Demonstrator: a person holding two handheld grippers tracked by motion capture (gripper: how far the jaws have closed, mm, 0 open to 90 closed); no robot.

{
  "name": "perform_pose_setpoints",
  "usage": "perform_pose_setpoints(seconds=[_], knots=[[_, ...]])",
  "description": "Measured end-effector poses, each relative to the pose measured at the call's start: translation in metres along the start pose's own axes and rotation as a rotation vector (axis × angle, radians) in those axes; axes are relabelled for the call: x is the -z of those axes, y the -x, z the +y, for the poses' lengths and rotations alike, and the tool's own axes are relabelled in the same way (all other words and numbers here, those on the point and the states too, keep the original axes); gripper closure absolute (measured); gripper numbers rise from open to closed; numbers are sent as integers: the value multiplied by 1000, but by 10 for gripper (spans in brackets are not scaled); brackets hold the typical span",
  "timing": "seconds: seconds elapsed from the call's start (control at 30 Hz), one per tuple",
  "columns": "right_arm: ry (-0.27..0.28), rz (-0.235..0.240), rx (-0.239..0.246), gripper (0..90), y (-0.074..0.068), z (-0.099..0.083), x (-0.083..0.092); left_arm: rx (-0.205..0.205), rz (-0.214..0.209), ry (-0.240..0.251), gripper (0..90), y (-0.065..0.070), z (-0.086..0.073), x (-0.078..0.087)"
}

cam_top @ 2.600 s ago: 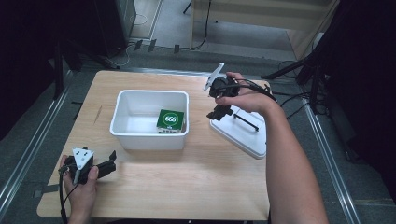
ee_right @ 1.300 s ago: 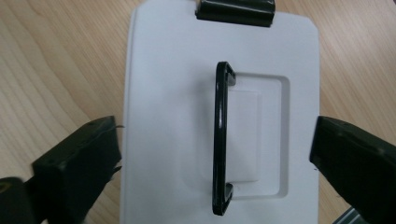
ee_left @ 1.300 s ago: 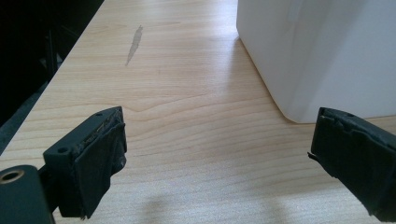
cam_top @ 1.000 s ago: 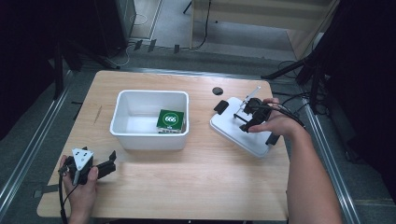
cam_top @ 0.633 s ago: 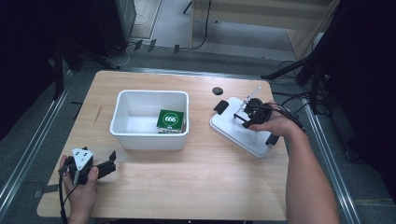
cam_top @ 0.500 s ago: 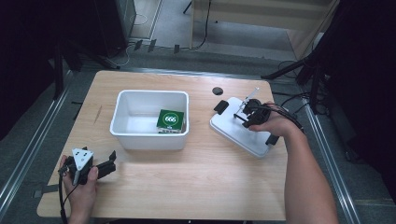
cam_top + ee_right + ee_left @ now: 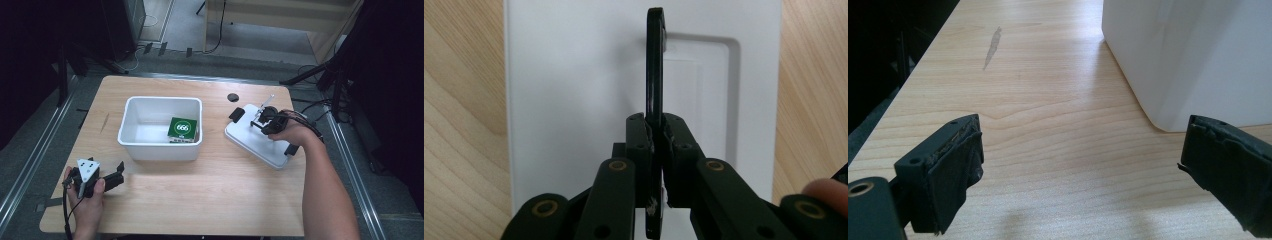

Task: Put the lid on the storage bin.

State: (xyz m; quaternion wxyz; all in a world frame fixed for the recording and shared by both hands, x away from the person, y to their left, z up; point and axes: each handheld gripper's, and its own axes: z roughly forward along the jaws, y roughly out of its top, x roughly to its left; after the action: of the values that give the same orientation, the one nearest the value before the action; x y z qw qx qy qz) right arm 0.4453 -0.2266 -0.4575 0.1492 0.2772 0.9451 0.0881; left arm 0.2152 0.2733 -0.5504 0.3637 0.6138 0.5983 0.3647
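At right of frame, right gripper [image 7: 261, 120] jaws just closed, pinching the black handle [image 7: 654, 65] on the white lid [image 7: 255, 140]. Lower left, left gripper [image 7: 1083, 175] spread wide, idle beside the bin [image 7: 131, 135].

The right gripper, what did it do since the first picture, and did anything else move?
The right gripper came down from above the table's far edge onto the white lid, and its jaws have just been closing on the lid's black handle, which they now pinch. The left gripper stayed open near the front edge. The white bin and the green box inside it kept their places.
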Motion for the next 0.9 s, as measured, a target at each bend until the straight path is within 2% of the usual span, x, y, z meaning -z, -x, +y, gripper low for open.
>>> perform_pose_setpoints(seconds=[0.13, 0.33, 0.67, 0.9], knots=[[31, 41, 18, 856, 0, -1, 5, 3, 0, 1, 41, 0, 0, 0], [47, 50, 64, 857, -2, -1, 11, 1, 2, 1, 41, 0, 0, 0], [85, 39, 89, 857, -1, 6, 31, 4, 1, 1, 41, 0, 0, 0], [126, 29, 132, 857, -1, 17, 54, 4, 0, 0, 41, 0, 0, 0]])
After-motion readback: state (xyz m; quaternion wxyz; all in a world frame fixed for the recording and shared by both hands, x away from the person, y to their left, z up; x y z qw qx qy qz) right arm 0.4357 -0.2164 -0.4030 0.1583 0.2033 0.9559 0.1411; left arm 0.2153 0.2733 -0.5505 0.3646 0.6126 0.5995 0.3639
